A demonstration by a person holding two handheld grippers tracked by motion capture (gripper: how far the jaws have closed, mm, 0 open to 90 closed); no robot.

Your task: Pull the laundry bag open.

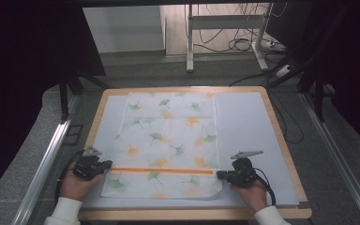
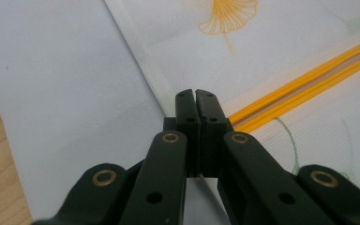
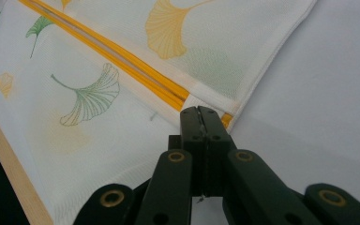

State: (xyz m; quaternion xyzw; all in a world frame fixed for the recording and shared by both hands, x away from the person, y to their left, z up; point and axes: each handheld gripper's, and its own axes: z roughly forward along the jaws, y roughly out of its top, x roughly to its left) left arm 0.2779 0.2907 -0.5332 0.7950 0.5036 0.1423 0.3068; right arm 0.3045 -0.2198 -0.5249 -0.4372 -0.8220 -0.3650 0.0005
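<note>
A white cloth printed with green and yellow ginkgo leaves lies flat on the mat, with an orange stripe running across its near part. My left gripper lies at the stripe's left end. Its jaws are shut over the cloth's hem, where the orange stripe runs in under the tips of the left gripper. My right gripper lies at the stripe's right end. In the right gripper view its jaws are shut, and the right gripper covers the end of the stripe at the cloth's edge.
A pale mat covers a wooden table, with bare strips of mat on both sides of the cloth. Dark curtains hang left and right. A metal frame and cables stand on the floor beyond the table.
</note>
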